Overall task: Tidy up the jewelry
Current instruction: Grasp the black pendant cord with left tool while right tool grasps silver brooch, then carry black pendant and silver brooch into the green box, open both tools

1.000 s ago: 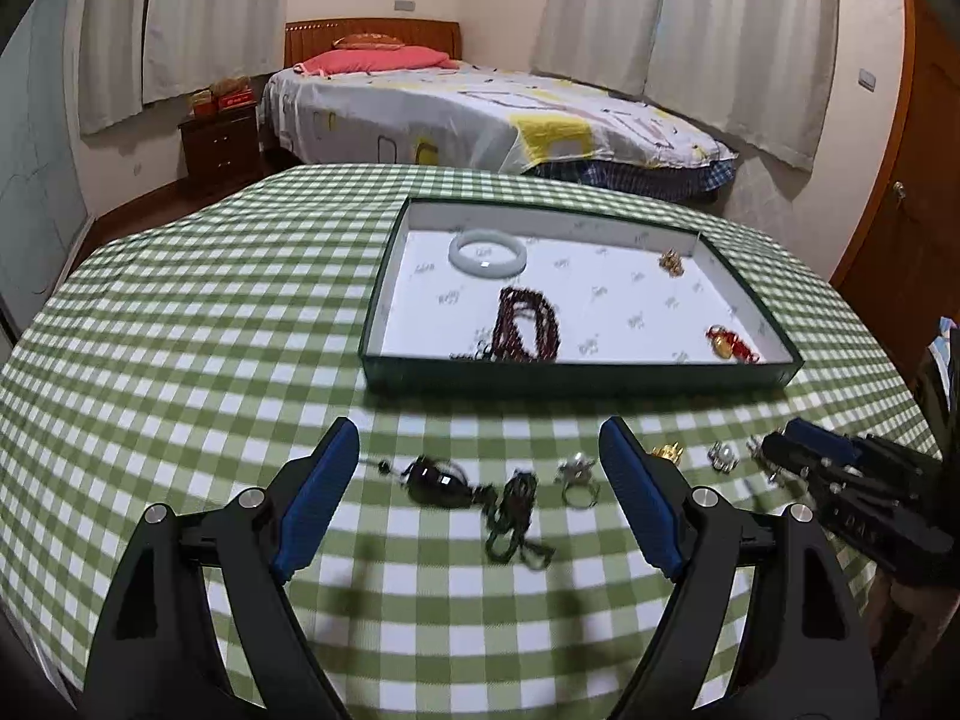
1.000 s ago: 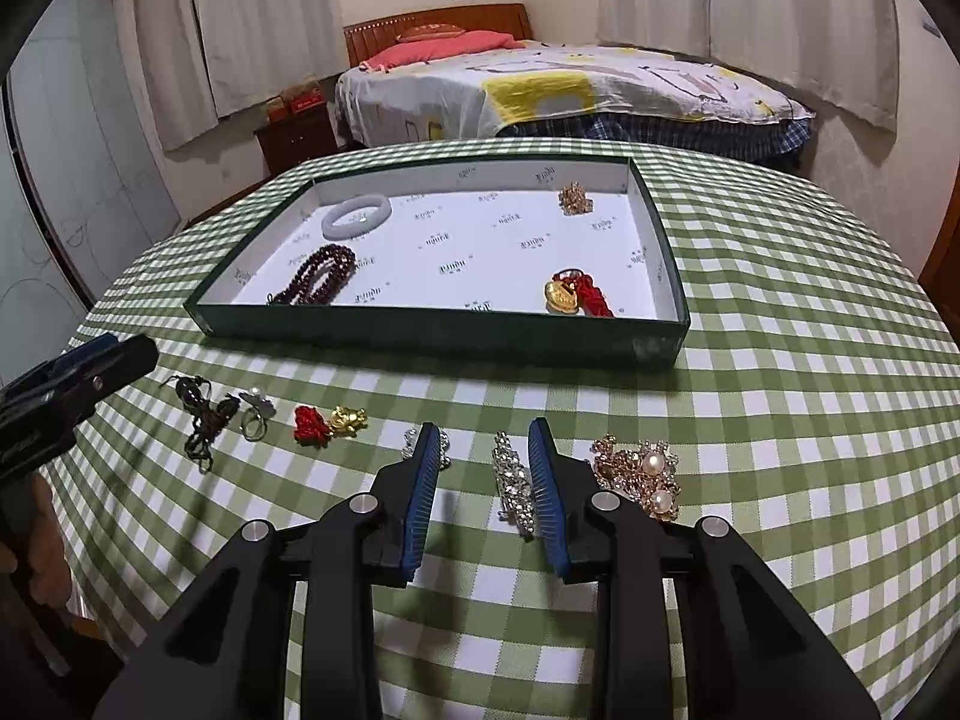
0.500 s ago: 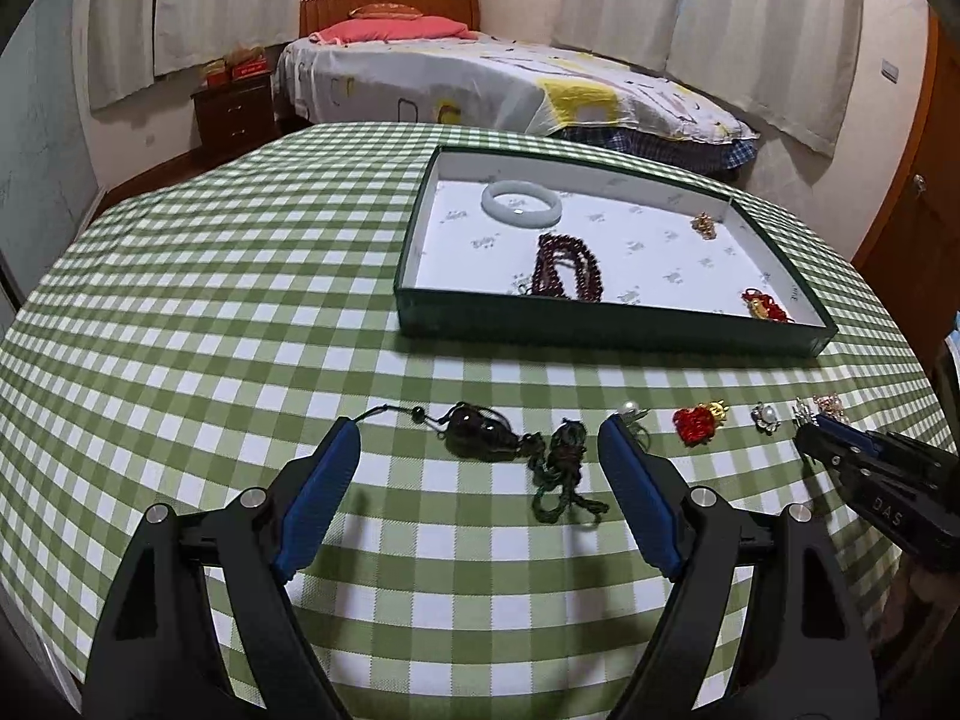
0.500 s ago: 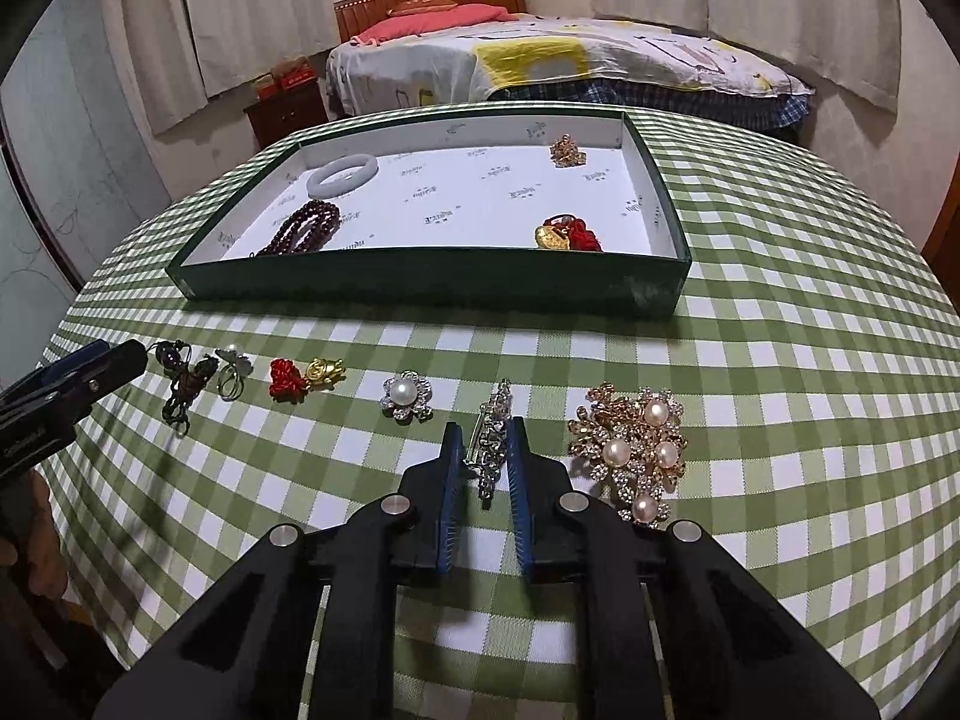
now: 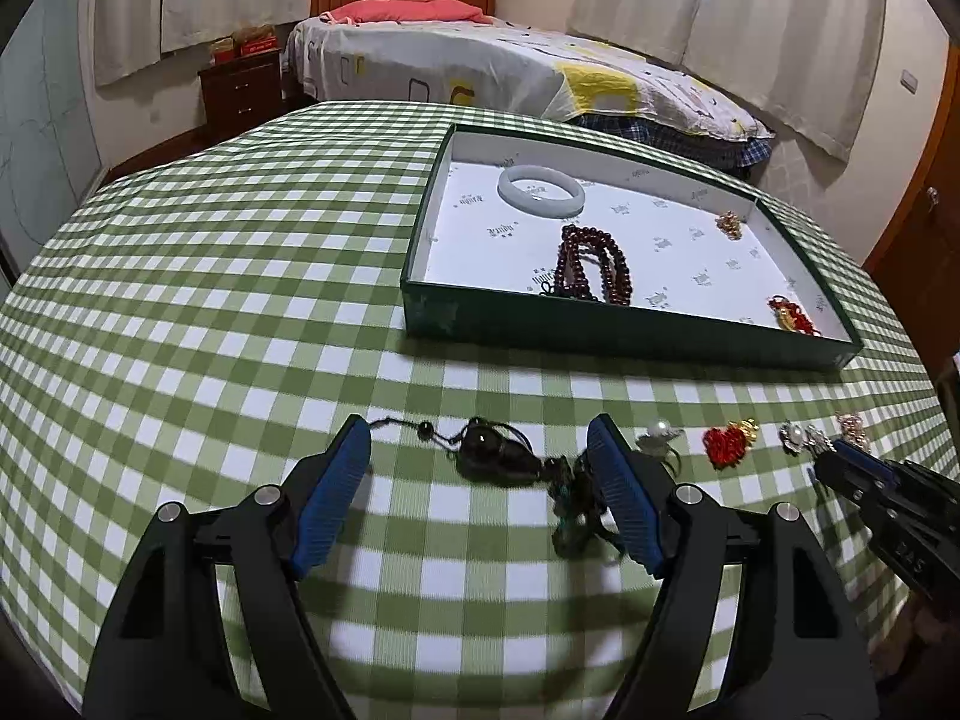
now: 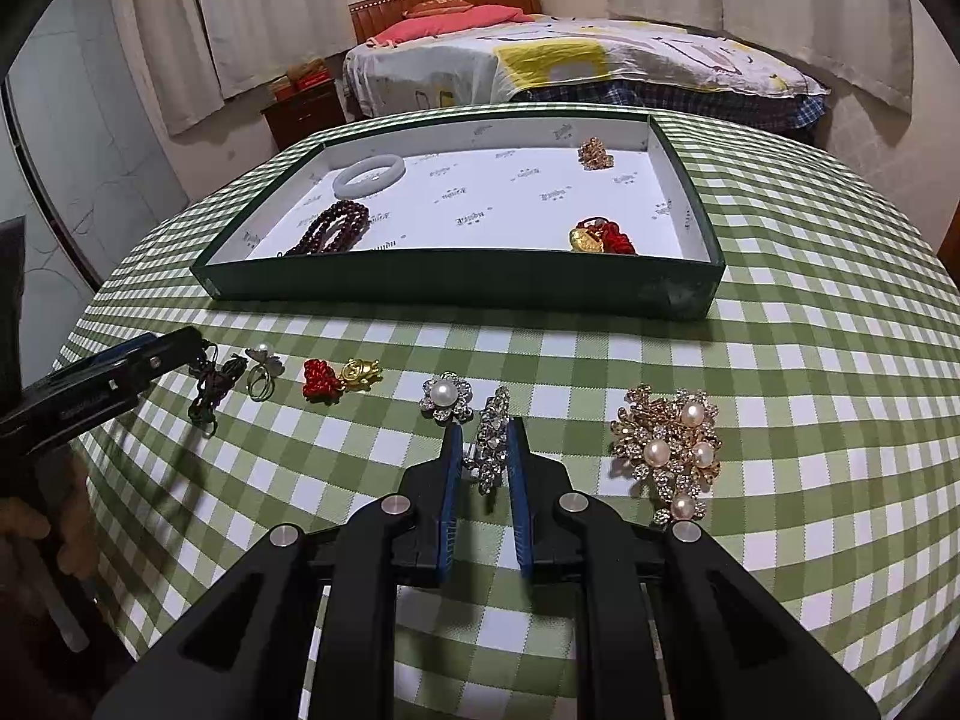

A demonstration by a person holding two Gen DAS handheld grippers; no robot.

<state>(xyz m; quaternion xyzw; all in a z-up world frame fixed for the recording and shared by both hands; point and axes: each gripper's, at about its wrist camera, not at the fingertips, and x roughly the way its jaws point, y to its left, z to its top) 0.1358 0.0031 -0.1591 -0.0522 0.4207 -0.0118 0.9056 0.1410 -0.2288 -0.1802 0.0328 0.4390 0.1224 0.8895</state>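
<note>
A green tray [image 5: 624, 333] [image 6: 456, 283] with a white lining holds a white bangle [image 5: 540, 190], dark red beads [image 5: 591, 264], a gold charm and a red-and-gold knot. My left gripper [image 5: 478, 441] is open, low over a black pendant on a cord [image 5: 495, 456]; its right finger overlaps a dark green beaded tassel [image 5: 570, 495]. My right gripper [image 6: 485, 438] is shut on a long silver rhinestone brooch [image 6: 491, 438] that lies on the cloth. Beside it lie a pearl flower brooch [image 6: 446, 397] and a large gold pearl brooch [image 6: 669, 450].
A ring with a pearl [image 6: 263, 369] and a red knot with a gold charm [image 6: 339, 378] lie in the row on the green checked tablecloth [image 5: 210, 300]. A bed stands behind the round table. The table edge curves close on both sides.
My right gripper has closed from wide open onto the silver brooch. My left gripper has moved down and left, from over the ring and tassel to over the black pendant.
</note>
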